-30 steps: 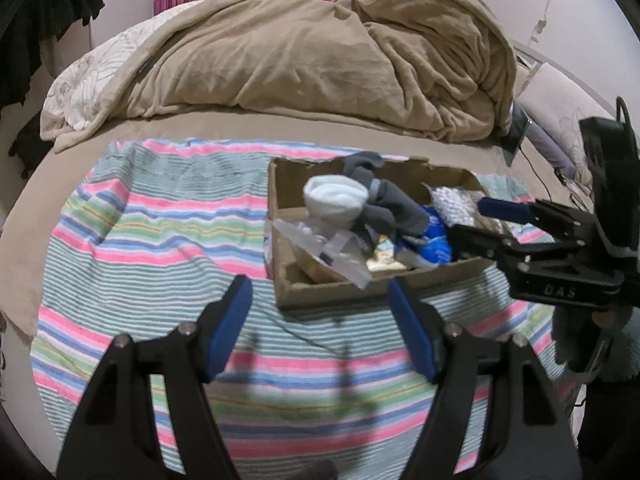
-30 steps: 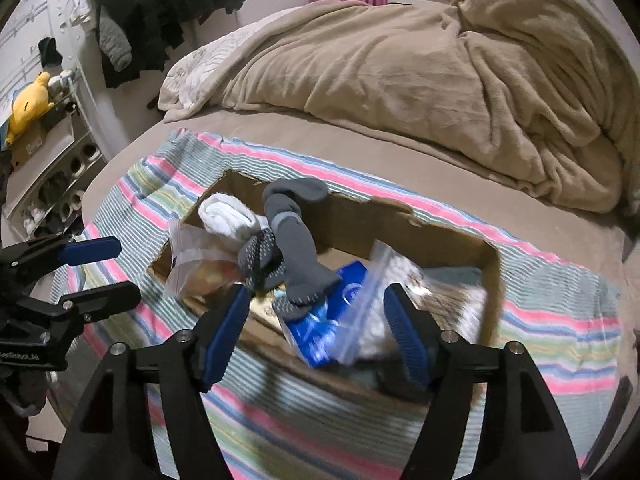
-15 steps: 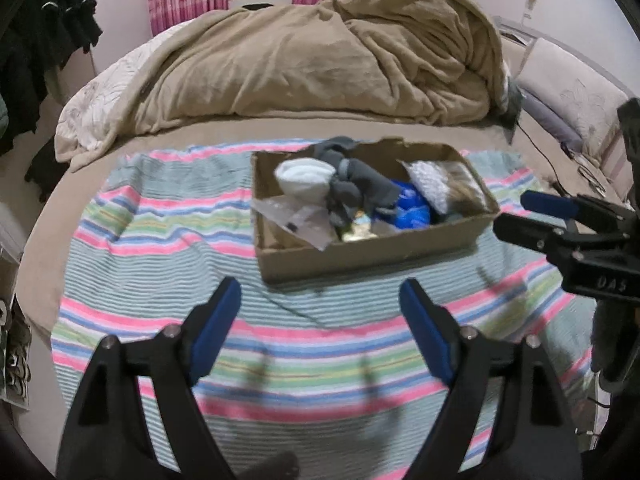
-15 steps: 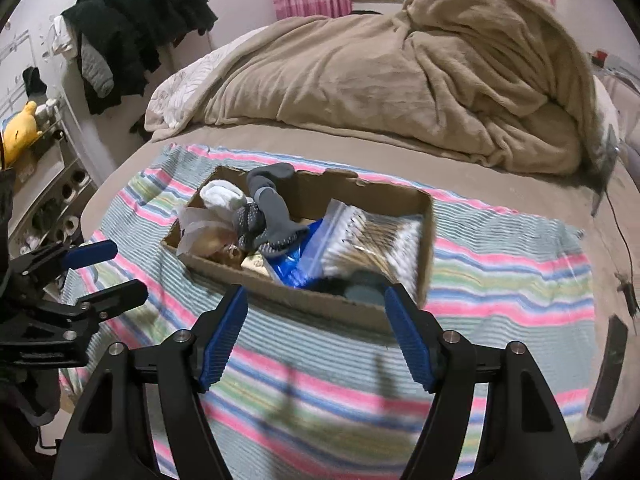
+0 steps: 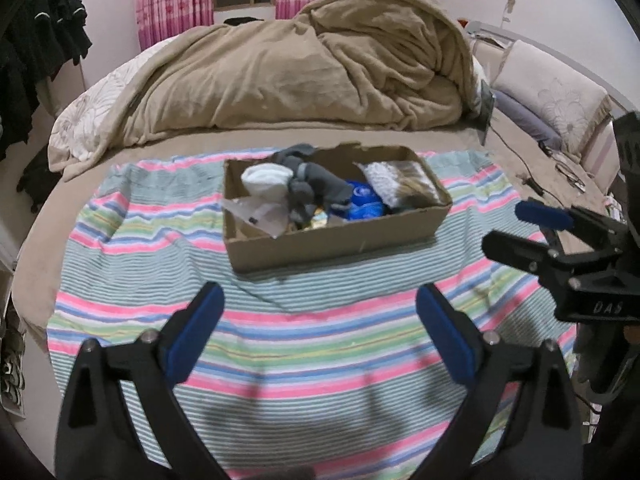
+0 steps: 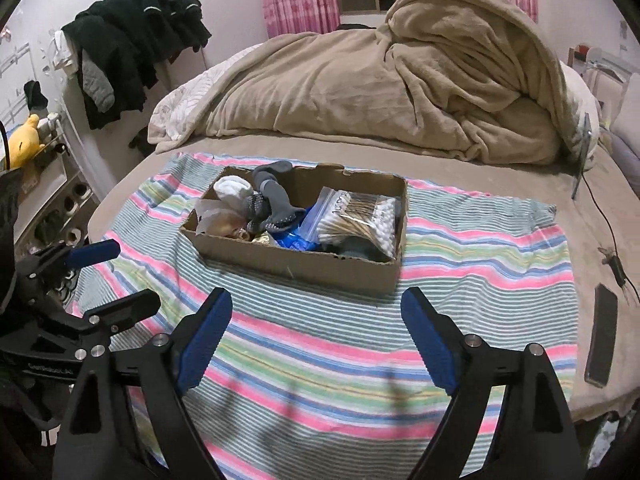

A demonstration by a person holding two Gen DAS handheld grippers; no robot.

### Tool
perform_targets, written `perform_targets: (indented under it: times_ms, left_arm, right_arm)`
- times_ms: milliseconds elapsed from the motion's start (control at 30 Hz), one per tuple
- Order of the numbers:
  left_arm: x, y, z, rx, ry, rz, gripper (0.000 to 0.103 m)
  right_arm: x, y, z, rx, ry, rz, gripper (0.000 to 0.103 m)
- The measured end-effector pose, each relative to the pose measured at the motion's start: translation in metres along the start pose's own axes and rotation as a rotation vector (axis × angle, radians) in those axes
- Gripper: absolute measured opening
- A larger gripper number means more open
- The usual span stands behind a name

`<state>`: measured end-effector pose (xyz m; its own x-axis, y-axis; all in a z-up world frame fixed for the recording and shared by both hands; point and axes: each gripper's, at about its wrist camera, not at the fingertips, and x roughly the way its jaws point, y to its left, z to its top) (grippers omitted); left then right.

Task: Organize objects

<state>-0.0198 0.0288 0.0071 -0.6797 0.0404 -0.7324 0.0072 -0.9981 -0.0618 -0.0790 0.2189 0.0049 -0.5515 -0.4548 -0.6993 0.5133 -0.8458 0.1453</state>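
A cardboard box (image 5: 332,240) (image 6: 296,264) stands on a striped cloth (image 5: 280,344) (image 6: 360,360) on the bed. It holds grey socks (image 5: 316,184) (image 6: 272,200), a white sock roll (image 5: 266,178) (image 6: 232,190), a blue packet (image 5: 362,200) (image 6: 294,238), a bag of cotton swabs (image 5: 396,182) (image 6: 360,216) and a clear bag (image 5: 260,212) (image 6: 218,218). My left gripper (image 5: 320,332) is open and empty, short of the box. My right gripper (image 6: 316,336) is open and empty too. Each shows in the other's view: the right gripper (image 5: 520,228), the left gripper (image 6: 120,276).
A heaped tan blanket (image 5: 304,80) (image 6: 392,80) lies behind the box. A phone (image 6: 602,340) and a cable (image 6: 604,224) lie at the bed's right edge. Dark clothes (image 6: 132,44) hang at the left, a pillow (image 5: 552,100) at the right.
Both grippers have drawn back from the box and risen, so the box looks smaller and farther. Both stay open and empty. The box's contents have not moved.
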Motion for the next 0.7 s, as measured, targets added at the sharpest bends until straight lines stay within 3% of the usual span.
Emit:
perform_targets:
  times_ms: [700]
  left_arm:
    - [-0.009, 0.012, 0.001, -0.032, -0.024, 0.002, 0.098]
  right_arm:
    - [-0.002, 0.005, -0.003, 0.002, 0.003, -0.014, 0.089]
